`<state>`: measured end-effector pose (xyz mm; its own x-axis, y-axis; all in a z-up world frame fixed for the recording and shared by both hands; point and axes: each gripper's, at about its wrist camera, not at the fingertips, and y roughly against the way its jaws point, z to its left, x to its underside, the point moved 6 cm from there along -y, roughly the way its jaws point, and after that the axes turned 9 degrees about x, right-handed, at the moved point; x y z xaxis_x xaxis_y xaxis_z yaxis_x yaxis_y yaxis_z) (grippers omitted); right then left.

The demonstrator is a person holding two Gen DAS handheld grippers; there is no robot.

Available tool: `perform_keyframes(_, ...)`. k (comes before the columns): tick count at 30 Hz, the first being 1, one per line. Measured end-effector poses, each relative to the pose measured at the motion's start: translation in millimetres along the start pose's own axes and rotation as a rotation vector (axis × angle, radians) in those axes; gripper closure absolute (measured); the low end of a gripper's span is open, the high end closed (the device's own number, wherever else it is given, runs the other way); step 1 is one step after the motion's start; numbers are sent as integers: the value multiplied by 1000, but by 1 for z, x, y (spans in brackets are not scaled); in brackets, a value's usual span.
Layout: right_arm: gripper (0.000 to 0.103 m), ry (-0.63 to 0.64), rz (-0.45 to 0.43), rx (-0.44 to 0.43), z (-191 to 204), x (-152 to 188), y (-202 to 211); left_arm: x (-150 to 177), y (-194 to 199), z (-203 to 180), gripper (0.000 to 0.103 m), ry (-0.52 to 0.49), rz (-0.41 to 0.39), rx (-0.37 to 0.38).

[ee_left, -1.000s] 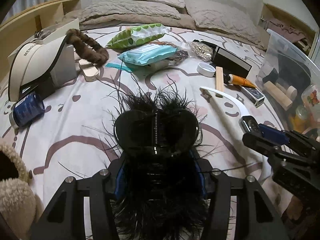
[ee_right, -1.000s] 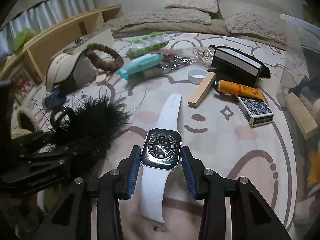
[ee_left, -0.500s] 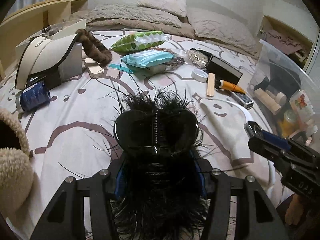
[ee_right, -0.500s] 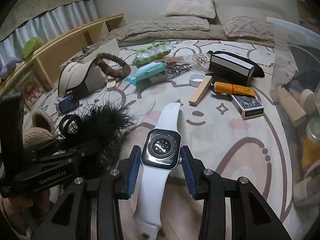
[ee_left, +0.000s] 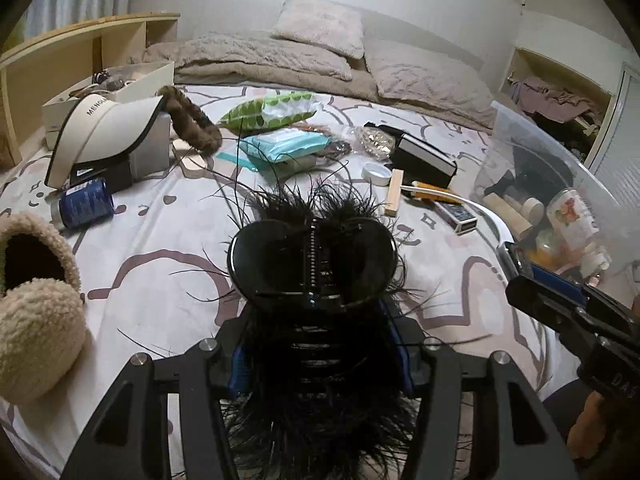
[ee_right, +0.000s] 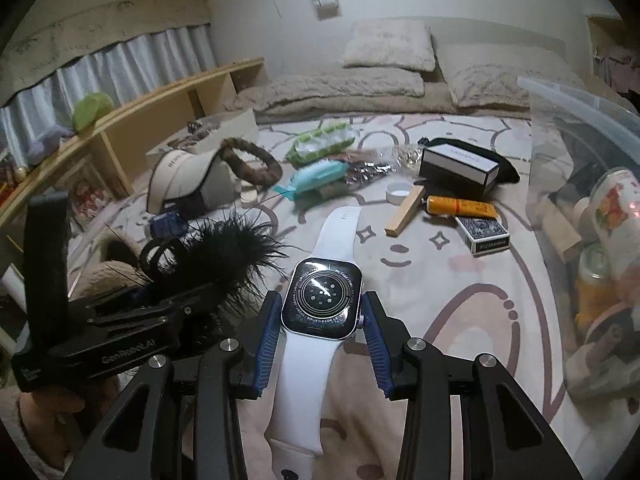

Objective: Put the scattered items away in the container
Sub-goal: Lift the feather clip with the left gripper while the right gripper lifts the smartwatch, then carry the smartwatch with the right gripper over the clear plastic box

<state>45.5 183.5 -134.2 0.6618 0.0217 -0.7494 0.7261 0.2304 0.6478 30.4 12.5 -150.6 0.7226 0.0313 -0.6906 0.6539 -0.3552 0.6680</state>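
My left gripper (ee_left: 320,360) is shut on a black feathered hair claw (ee_left: 312,264) and holds it above the bed. My right gripper (ee_right: 320,320) is shut on a white smartwatch (ee_right: 322,300), back face up, strap hanging both ways. The clear plastic container (ee_left: 532,148) stands at the right edge of the bed with bottles and wooden blocks inside; it also shows in the right wrist view (ee_right: 580,128). The right gripper shows in the left wrist view (ee_left: 560,304), and the left gripper shows in the right wrist view (ee_right: 120,320).
Scattered on the patterned bedspread (ee_left: 160,264): a visor cap (ee_left: 108,132), brown scrunchie (ee_left: 192,120), wipes packs (ee_left: 280,144), black box (ee_right: 460,168), orange tube (ee_right: 460,207), card deck (ee_right: 484,237), wooden block (ee_right: 404,216), white lid (ee_right: 398,191), blue can (ee_left: 84,204), fuzzy slippers (ee_left: 36,300).
Both grippers have risen and pulled back from the bed with their items held. The view now takes in more of the room and the container.
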Motion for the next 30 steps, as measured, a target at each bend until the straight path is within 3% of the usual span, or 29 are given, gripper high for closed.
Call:
perform_keyframes(15,62,-26,-133,4,-33,-30,67,-35,55,-52,48,-72,-142,74)
perform_keyframes(24,62,-64,-163,-27,-67,-57,99,-57,70,-88,48,-112,-197,144)
perform_keyframes(30,62,-36,-208,17,-84,-78,118,-75,75,-114,48,-158,-231,166)
